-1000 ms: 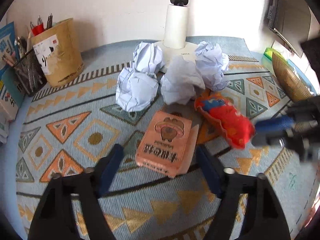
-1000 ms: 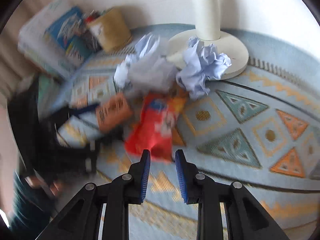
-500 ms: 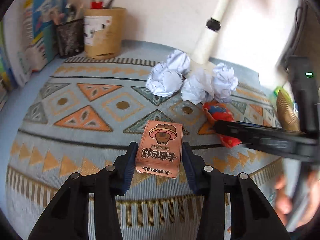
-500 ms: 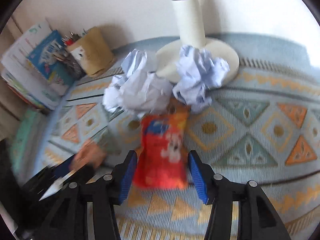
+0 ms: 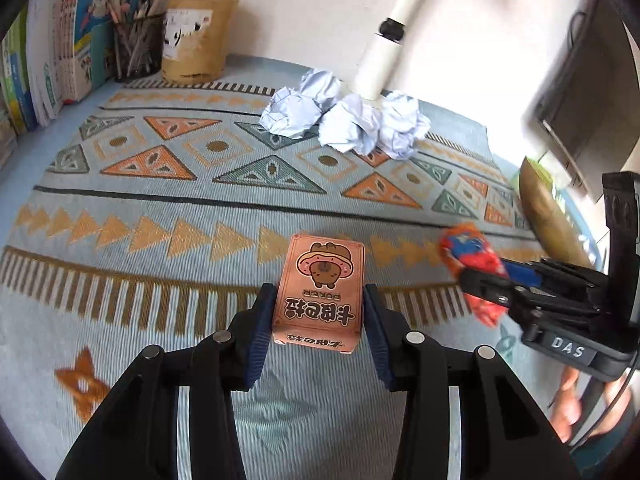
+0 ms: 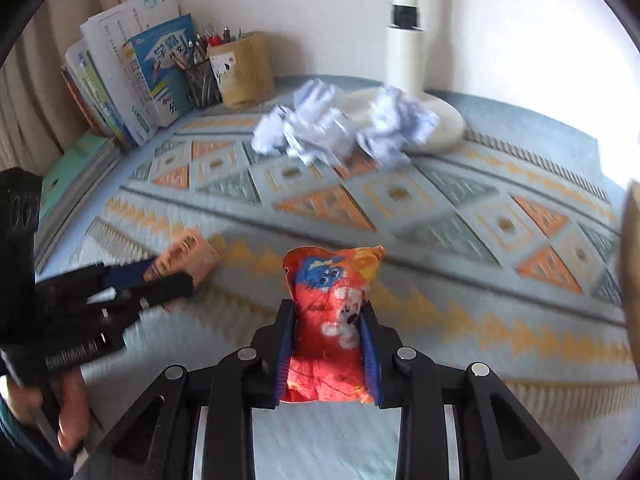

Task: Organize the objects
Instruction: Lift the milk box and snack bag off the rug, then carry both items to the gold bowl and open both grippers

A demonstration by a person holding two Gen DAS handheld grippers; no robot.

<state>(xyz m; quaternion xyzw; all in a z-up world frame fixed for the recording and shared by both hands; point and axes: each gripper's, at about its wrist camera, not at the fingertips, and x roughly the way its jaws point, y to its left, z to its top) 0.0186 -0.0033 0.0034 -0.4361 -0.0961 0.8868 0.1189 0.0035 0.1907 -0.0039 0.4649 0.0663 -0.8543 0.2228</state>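
My left gripper (image 5: 318, 312) is shut on a pink card box (image 5: 322, 288) with a cartoon bear, held above the patterned mat (image 5: 160, 200). My right gripper (image 6: 326, 340) is shut on a red-orange snack bag (image 6: 332, 308), also lifted over the mat. The snack bag shows in the left wrist view (image 5: 472, 264) at the right, and the pink box shows in the right wrist view (image 6: 188, 256) at the left. Several crumpled paper balls (image 5: 344, 124) lie at the back of the mat by the white lamp base (image 6: 436, 120).
A brown pen holder (image 5: 196, 40) and a mesh pencil cup (image 5: 136, 48) stand at the back left beside upright books (image 5: 52, 48). A woven basket (image 5: 548, 216) sits at the right edge of the mat. A white lamp post (image 5: 384, 44) rises behind the papers.
Both grippers closed on their objects and pulled back toward the front of the mat, lifting the pink box and the snack bag away from the paper balls.
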